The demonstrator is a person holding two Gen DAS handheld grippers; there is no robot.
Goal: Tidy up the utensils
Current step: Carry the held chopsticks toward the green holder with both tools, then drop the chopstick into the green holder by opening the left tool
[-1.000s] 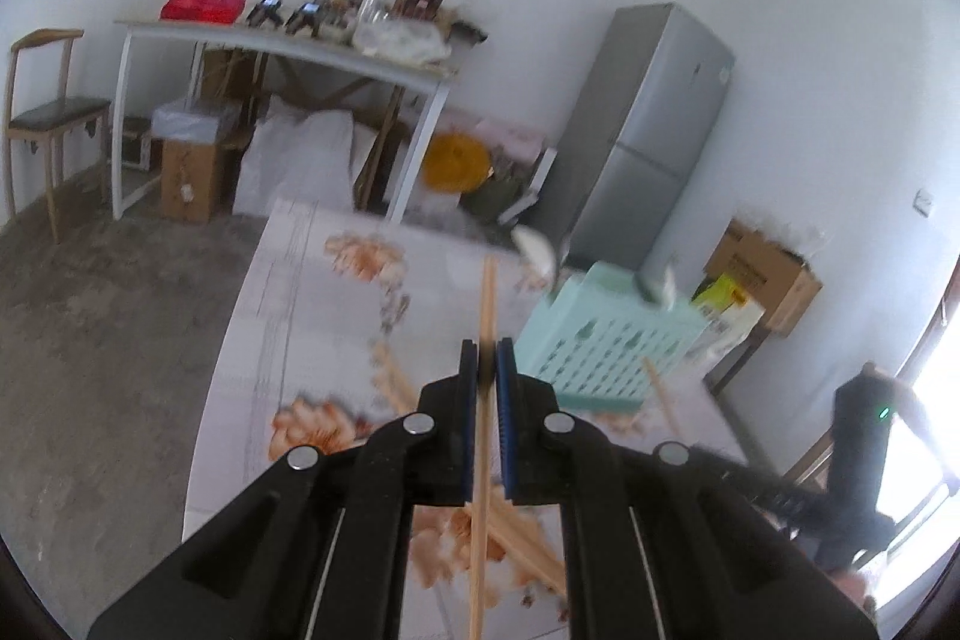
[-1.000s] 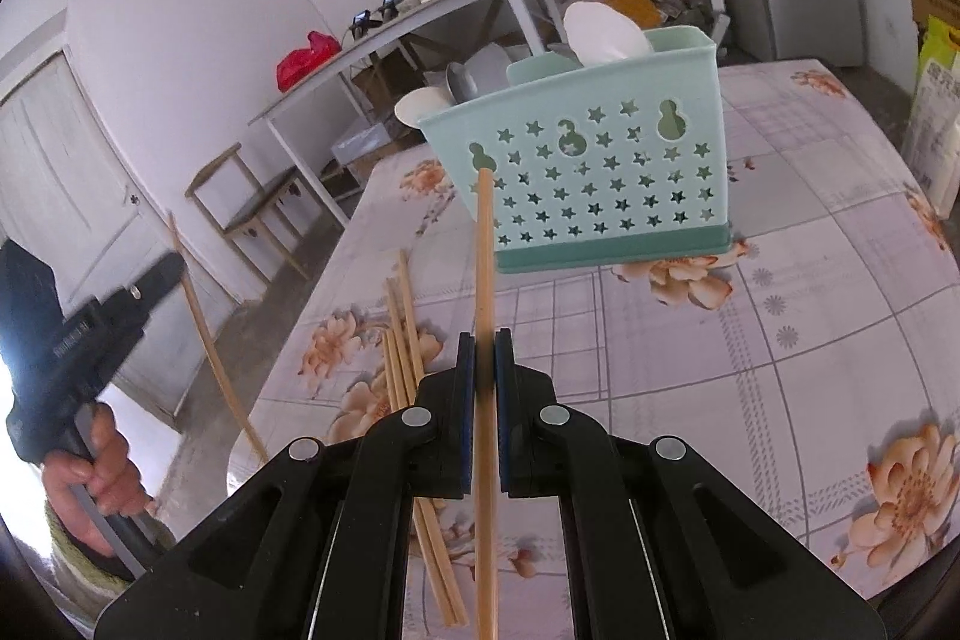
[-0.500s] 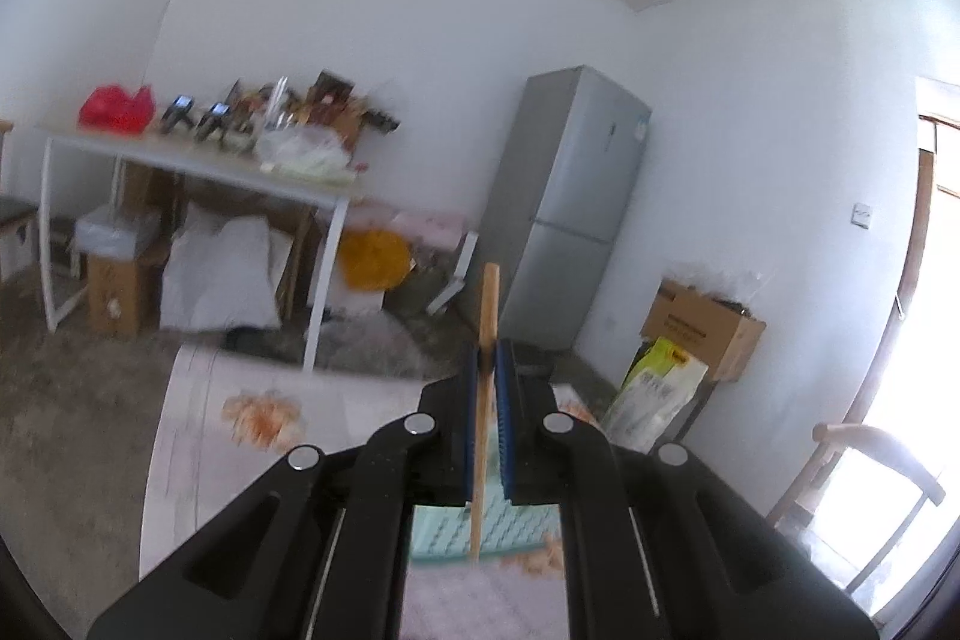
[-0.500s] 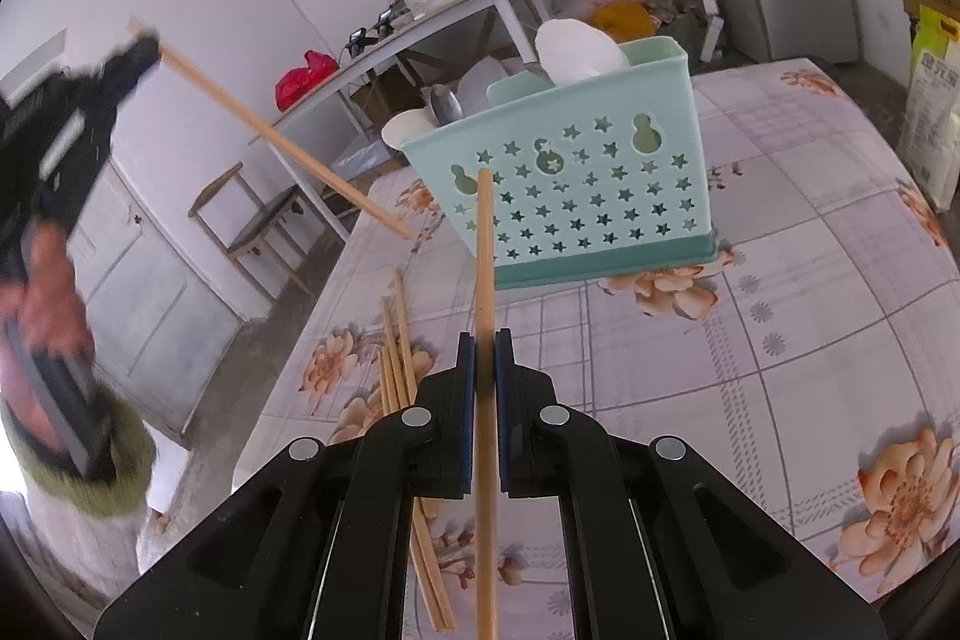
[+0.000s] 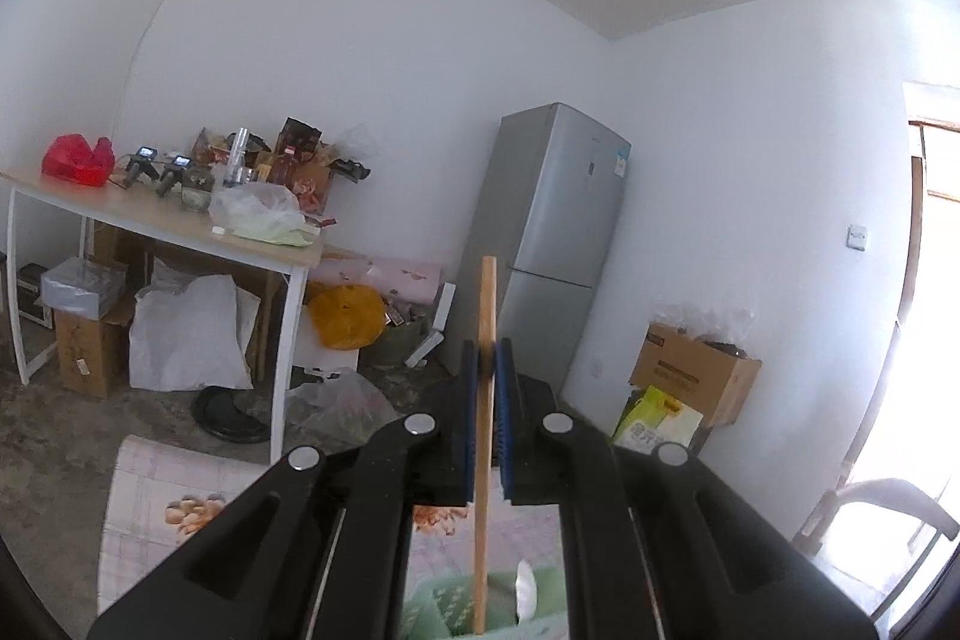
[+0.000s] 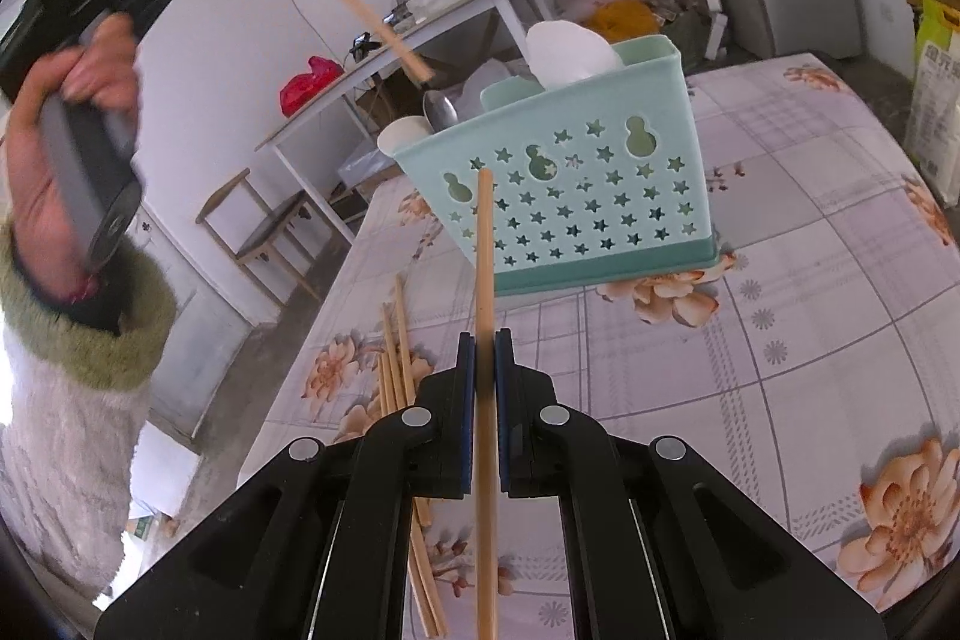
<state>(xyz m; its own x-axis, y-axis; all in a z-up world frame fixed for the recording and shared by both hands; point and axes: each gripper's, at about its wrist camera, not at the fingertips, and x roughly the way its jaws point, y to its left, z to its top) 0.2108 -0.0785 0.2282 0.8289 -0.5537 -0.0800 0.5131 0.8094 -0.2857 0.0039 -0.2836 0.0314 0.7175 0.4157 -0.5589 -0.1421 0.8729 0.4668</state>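
Above the basket (image 6: 561, 187), the left gripper (image 5: 486, 361) has swung up, pinching its chopstick (image 5: 483, 436) tip-down over the opening. Right gripper (image 6: 485, 340) stays clamped on its own chopstick (image 6: 485, 340), waiting its turn.

Home kitchen/storage rm: fridge (image 5: 558, 244), floral-cloth table (image 6: 780, 340), cluttered side table (image 5: 180, 220), boxes (image 5: 690, 370).

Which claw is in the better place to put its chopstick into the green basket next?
Probably the left claw: its chopstick already points down over the basket. The right claw holds its own chopstick lower, in front of the basket wall.
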